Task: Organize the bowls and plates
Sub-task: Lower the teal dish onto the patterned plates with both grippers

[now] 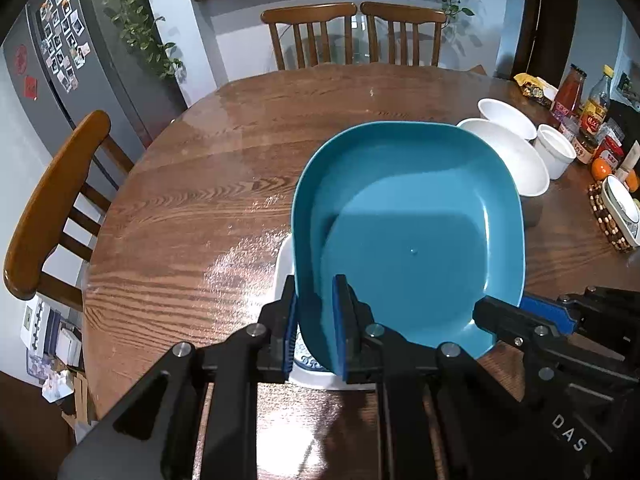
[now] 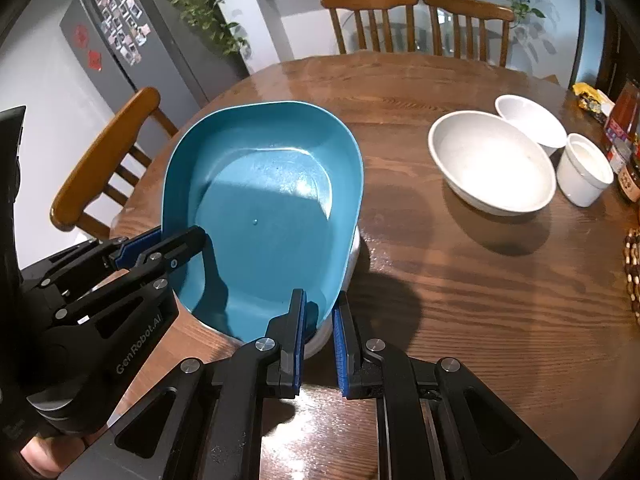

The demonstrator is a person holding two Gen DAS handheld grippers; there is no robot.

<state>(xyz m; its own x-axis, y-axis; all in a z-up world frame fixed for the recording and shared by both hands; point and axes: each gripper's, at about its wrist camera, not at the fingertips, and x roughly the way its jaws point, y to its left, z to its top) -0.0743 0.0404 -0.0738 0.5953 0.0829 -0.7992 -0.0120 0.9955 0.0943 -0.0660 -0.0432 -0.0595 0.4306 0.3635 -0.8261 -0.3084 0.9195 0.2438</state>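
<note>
Two grippers hold one blue plate [image 1: 408,220] over a round wooden table [image 1: 224,184]. The left gripper [image 1: 314,320] pinches the plate's left rim, one finger outside and one inside. The right gripper [image 2: 320,336] pinches the plate's right rim the same way. Both are clamped tight on the plate.

The plate is tipped, with its far edge higher than its near edge. Right under it sits a white dish [image 2: 352,256]; you can only see its edge peeking out, with a bit of blue pattern near the front. I cannot tell if the plate touches the dish.

Off to the right, well apart from the plate, stands a big white bowl [image 2: 492,164]. A smaller white bowl [image 2: 532,120] sits just behind it, and a white cup [image 2: 584,172] stands just beside it. Bottles and jars [image 1: 580,112] crowd the right edge of the table. Wooden chairs [image 1: 352,36] stand around it.
</note>
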